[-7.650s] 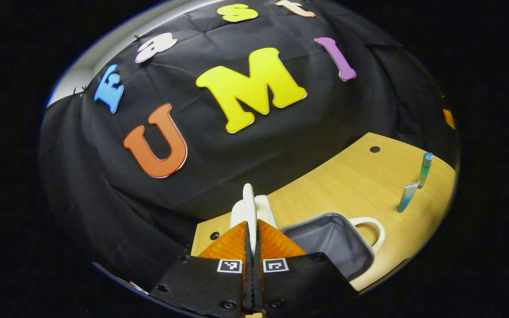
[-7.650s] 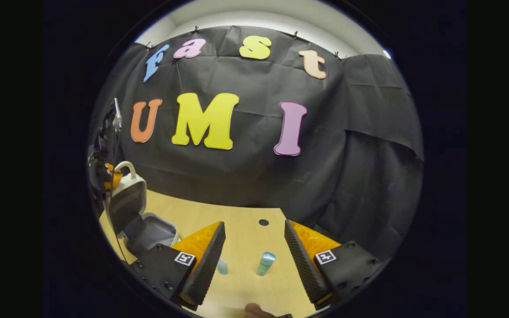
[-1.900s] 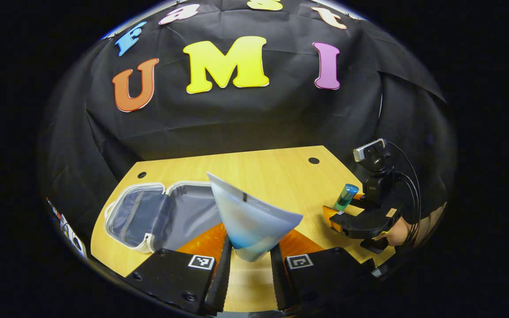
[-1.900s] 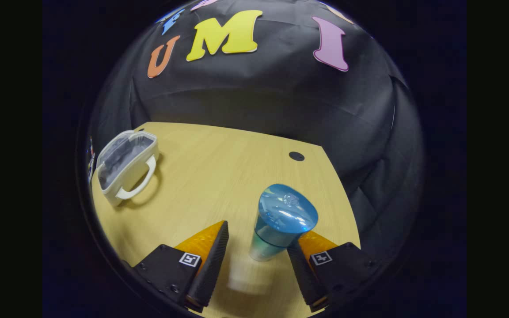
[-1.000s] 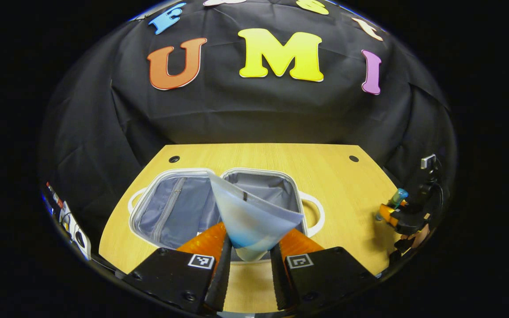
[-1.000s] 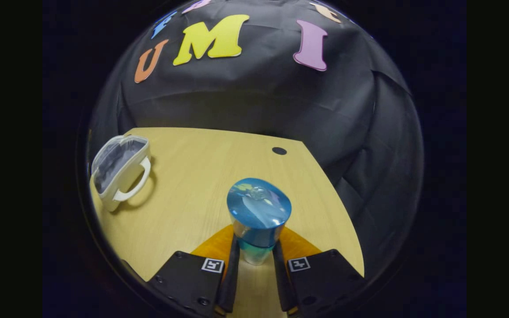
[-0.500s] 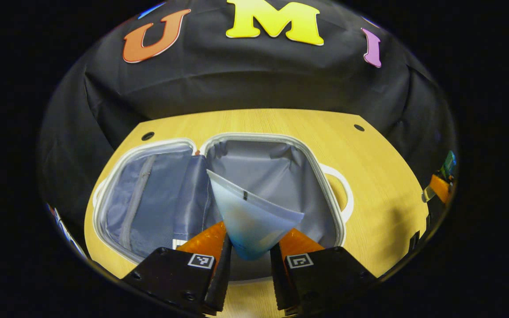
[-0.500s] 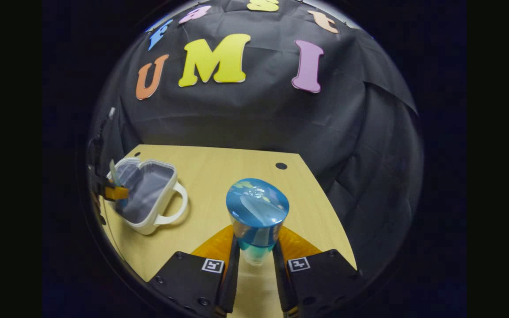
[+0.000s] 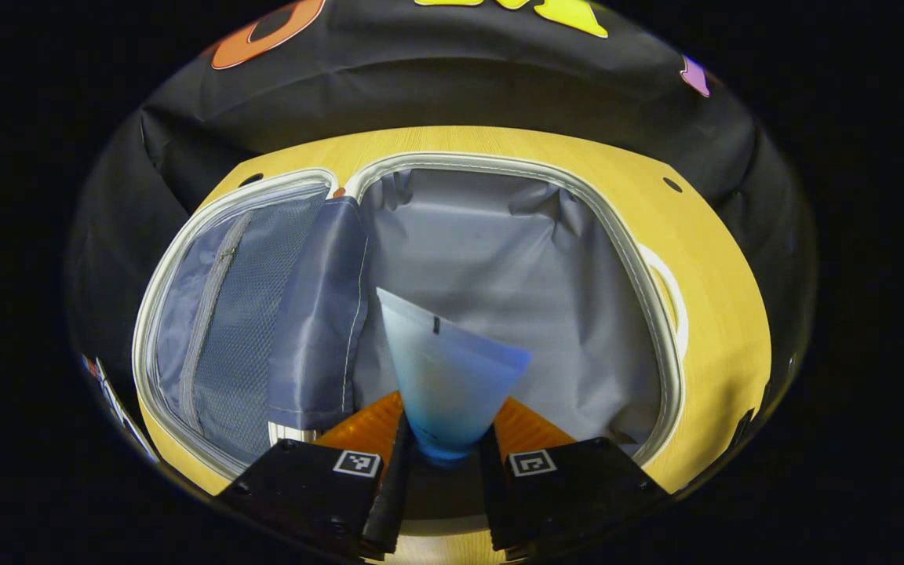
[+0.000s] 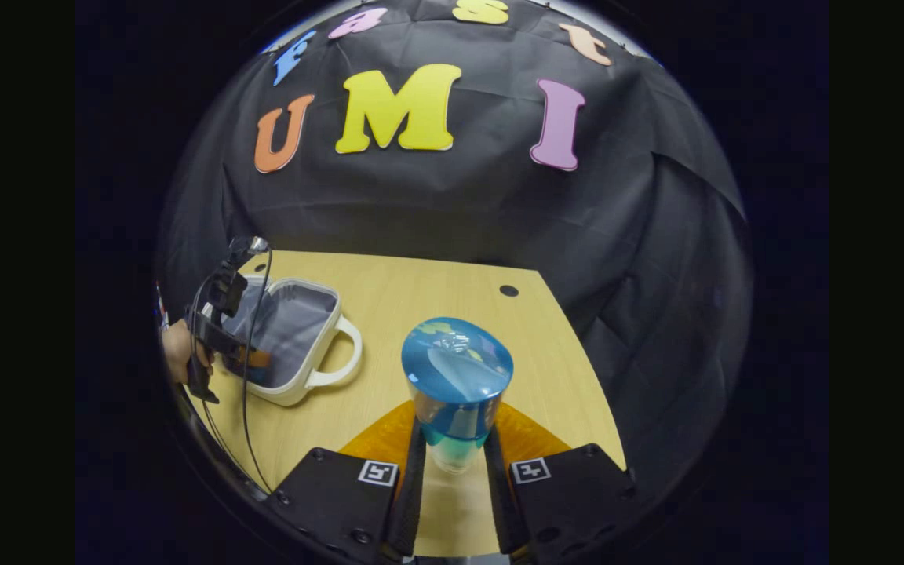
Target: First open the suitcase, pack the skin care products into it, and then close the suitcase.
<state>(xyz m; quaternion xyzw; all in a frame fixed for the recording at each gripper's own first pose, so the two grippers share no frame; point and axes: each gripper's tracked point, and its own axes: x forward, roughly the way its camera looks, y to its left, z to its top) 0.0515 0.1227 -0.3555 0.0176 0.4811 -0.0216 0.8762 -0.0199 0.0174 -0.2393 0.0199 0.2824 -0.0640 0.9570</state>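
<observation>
Left gripper (image 9: 442, 463): clamped on the narrow blue end of a pale squeeze tube (image 9: 446, 377), both fingers pressing its sides; flat crimped end of the tube fanning forward and up.
Left gripper, seen from the right gripper view (image 10: 252, 359): at the near rim of the open suitcase (image 10: 325, 323), tips dipped over the lining; a hand (image 10: 177, 351) gripping its handle at the far left, a cable hanging from it toward the table edge.
Change on the left: half a second ago above the case with table showing all round; now lower and closer, suitcase lining (image 9: 515, 267) spreading across most of the left gripper view, tube tip over the right-hand half.
Right gripper (image 10: 452, 471): closed on a bottle with a rounded blue cap (image 10: 457, 369), fingers pinching the clear lower body on both sides; bottle upright between them.
Change on the right: grip and bottle as before; suitcase slightly nearer the middle of the right gripper view, the other gripper now reaching into it.
Pose: left gripper tilted steeply down into the case; right gripper held over the wooden table (image 10: 436, 298), well apart from the suitcase, pointing toward the back wall.
Suitcase (image 9: 660, 314): lying open flat on the table, white zip rim, grey lining; left-hand half with a mesh zip pocket (image 9: 224, 314) and a loose fabric flap (image 9: 318, 314); white carry handle (image 9: 672, 294) on the right side.
</observation>
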